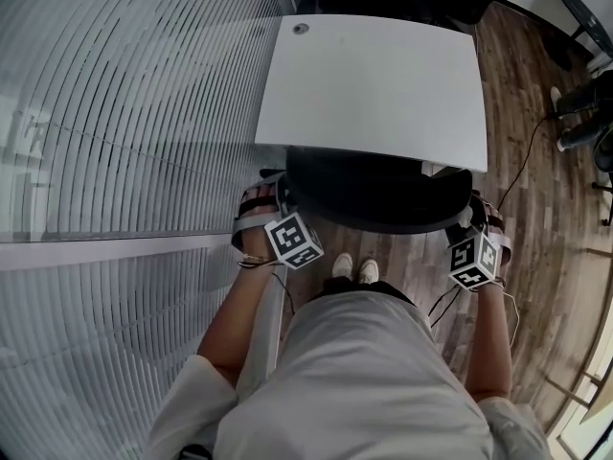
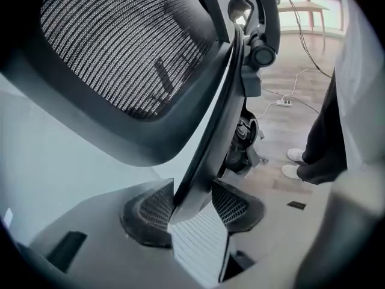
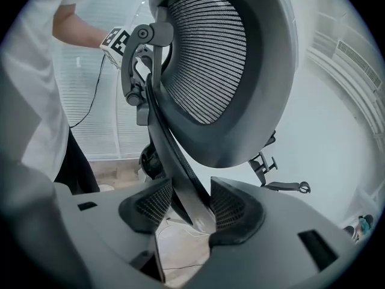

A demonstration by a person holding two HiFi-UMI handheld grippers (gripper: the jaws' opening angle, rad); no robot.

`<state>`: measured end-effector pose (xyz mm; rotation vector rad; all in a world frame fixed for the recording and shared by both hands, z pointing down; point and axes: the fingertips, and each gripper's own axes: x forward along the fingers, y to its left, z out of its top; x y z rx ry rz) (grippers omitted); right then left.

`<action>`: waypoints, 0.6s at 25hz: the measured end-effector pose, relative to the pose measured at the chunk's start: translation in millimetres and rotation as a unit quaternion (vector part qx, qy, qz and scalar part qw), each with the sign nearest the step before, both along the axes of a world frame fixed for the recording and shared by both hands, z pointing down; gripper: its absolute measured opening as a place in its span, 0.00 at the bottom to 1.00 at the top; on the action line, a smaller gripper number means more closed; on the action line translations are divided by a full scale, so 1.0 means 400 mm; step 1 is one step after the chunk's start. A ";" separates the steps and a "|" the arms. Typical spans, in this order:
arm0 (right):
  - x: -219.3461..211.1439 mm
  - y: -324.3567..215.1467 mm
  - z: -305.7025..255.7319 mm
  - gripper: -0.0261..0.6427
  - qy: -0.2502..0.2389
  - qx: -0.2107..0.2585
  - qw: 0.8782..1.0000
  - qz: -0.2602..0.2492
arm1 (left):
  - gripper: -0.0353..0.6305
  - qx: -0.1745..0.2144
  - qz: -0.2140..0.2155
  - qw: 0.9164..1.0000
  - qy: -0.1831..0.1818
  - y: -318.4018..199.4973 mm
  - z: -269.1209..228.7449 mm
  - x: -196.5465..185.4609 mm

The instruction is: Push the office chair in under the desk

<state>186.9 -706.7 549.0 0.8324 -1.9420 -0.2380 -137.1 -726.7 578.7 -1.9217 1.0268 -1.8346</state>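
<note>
The black mesh office chair (image 1: 383, 195) stands with its seat tucked under the near edge of the white desk (image 1: 374, 84); only its backrest shows in the head view. My left gripper (image 1: 278, 201) holds the backrest's left rim and my right gripper (image 1: 471, 215) its right rim. In the left gripper view the black frame bar (image 2: 207, 149) of the mesh back (image 2: 126, 53) fills the gap of the left gripper (image 2: 192, 206), both pads against it. In the right gripper view the same kind of bar (image 3: 174, 161) sits pinched in the right gripper (image 3: 191, 206), below the mesh back (image 3: 207, 59).
Window blinds (image 1: 115, 113) run along the left, close to the desk. Wood floor (image 1: 522, 161) lies to the right, with a cable, a power strip (image 2: 281, 103) and other chair bases (image 1: 584, 113). The person's shoes (image 1: 354, 269) stand just behind the chair. An armrest (image 3: 286, 186) juts out.
</note>
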 end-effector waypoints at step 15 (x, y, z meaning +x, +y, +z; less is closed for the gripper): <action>-0.014 0.010 -0.040 0.37 -0.051 -0.005 0.998 0.029 | 0.38 -0.002 -0.018 0.997 0.077 0.012 -0.035 0.013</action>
